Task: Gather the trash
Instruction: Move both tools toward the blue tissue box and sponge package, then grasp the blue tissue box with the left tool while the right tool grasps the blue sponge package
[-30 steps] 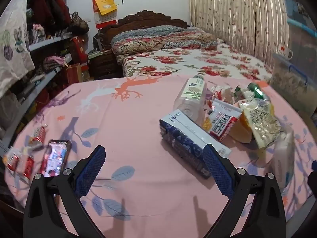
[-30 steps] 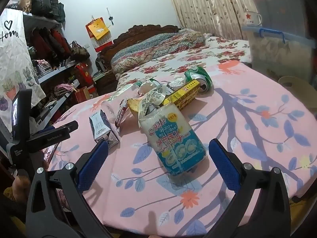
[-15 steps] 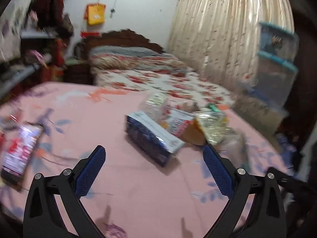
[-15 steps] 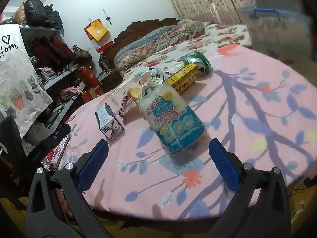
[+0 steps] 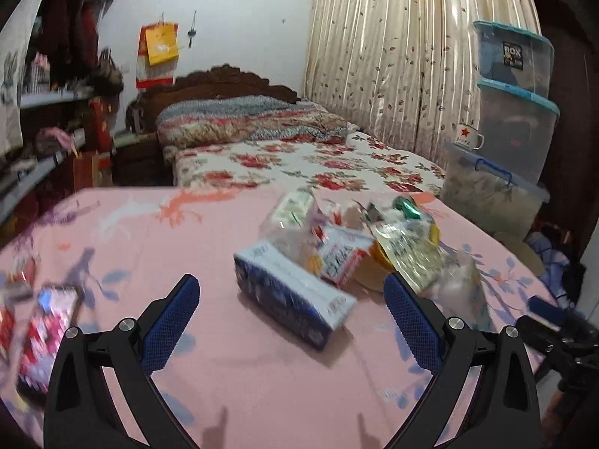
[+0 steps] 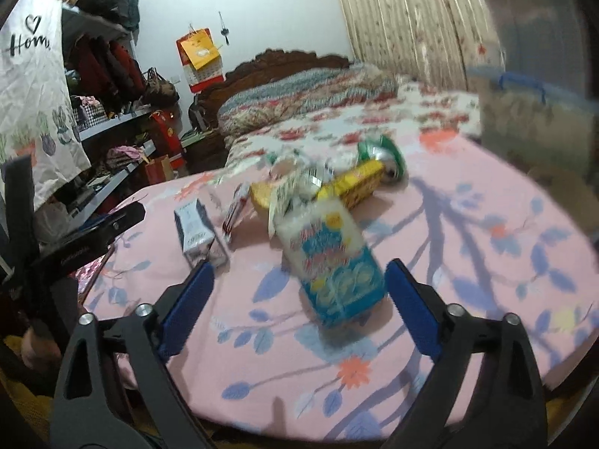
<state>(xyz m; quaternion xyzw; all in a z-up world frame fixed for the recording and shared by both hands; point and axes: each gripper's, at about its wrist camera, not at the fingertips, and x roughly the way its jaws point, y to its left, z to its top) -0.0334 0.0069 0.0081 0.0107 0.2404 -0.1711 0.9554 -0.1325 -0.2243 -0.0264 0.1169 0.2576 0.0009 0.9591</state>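
A pile of trash lies on the pink tablecloth (image 5: 209,239). In the left wrist view a blue and white carton (image 5: 292,295) lies nearest, with a clear plastic bottle (image 5: 292,220), a red and white wrapper (image 5: 340,258), a crinkled snack bag (image 5: 408,254) and a green can (image 5: 408,205) behind it. My left gripper (image 5: 290,307) is open and empty, just short of the carton. In the right wrist view a blue and white packet (image 6: 333,265) lies between the tips of my open, empty right gripper (image 6: 299,295). A yellow box (image 6: 359,183), the green can (image 6: 382,153) and the small carton (image 6: 198,228) lie beyond.
A phone (image 5: 45,333) and small red packets (image 5: 22,265) lie at the table's left edge. A bed (image 5: 299,161) stands behind the table, shelves (image 5: 41,138) at the left, stacked plastic boxes (image 5: 513,112) at the right. The left gripper (image 6: 75,239) shows at the left of the right wrist view.
Both grippers moved closer to the pile. The left view swung right, then settled on the carton. The right gripper advanced until the blue packet sits between its tips. Both stayed open.
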